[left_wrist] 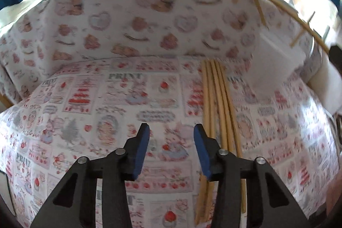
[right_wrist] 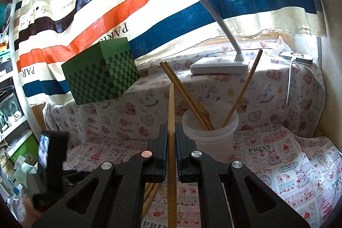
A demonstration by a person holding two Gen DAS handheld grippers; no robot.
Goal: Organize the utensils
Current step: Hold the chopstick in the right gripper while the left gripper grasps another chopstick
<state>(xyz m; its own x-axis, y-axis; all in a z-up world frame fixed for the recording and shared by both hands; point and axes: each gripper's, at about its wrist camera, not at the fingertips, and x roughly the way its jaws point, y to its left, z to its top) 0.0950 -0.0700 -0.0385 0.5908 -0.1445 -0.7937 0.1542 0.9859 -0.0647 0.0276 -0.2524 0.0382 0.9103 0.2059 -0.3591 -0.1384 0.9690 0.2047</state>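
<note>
My right gripper (right_wrist: pixel 170 131) is shut on a wooden chopstick (right_wrist: pixel 171 104) that points up and away, held above the table just left of a translucent white cup (right_wrist: pixel 210 142). The cup holds several wooden chopsticks (right_wrist: pixel 183 89) leaning out both ways. My left gripper (left_wrist: pixel 171 131) is open and empty above the printed tablecloth. A bundle of loose chopsticks (left_wrist: pixel 215 99) lies on the cloth just right of its right finger. The cup (left_wrist: pixel 275 65) shows blurred at the right in the left wrist view.
A green checkered box (right_wrist: pixel 102 72) stands on a raised, cloth-covered ledge at the back left. A white desk lamp (right_wrist: pixel 220 65) stands on the ledge behind the cup. A striped curtain (right_wrist: pixel 149 3) hangs behind. A dark device (right_wrist: pixel 53 153) sits at the left.
</note>
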